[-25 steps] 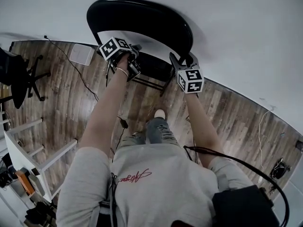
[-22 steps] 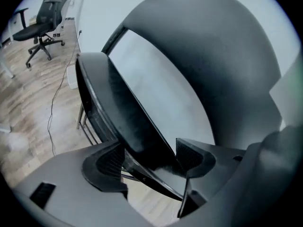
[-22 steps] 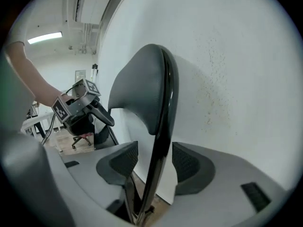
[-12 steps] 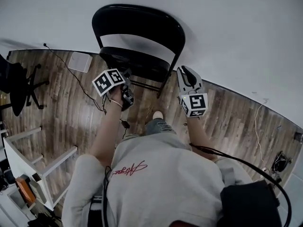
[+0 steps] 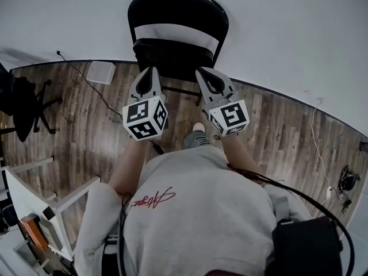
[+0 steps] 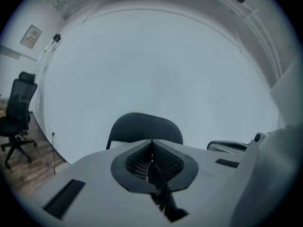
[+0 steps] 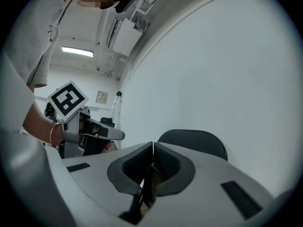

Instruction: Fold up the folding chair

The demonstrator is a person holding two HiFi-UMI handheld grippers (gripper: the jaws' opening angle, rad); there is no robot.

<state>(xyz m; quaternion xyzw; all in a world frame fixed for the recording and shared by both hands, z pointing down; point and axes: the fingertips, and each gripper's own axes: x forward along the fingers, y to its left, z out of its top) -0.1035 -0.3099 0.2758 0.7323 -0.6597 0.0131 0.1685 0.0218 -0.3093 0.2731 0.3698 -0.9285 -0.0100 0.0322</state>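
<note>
While both grippers hover in front of the person's chest in the head view, the room spreads out around them. At the far left edge a black office chair (image 5: 22,105) stands on the wooden plank floor (image 5: 75,125). Below it, in the lower left corner, is a white shelf frame (image 5: 40,194). A small white box (image 5: 102,72) lies on the floor by the wall at upper left, with a thin black cable (image 5: 86,80) running past it.

The left gripper (image 5: 150,72) is left of centre, its marker cube toward the camera. Its own view shows jaws that have just been closing and are now pressed together with nothing between them.

At upper centre the black folding chair (image 5: 177,16) stands on the floor against the white wall (image 5: 299,33), beyond both grippers' tips and touching neither. A light shoe (image 5: 196,127) shows on the floor below it, between the two cubes.

The right gripper (image 5: 206,76) is right of centre, angled toward the chair. Its jaws too have just been closing and now meet, empty.

The person's grey sweatshirt (image 5: 195,211) fills the lower middle. To the right the plank floor curves along the wall's dark skirting, and a white cable (image 5: 315,154) trails across it. A black bag (image 5: 302,246) shows in the lower right corner.
</note>
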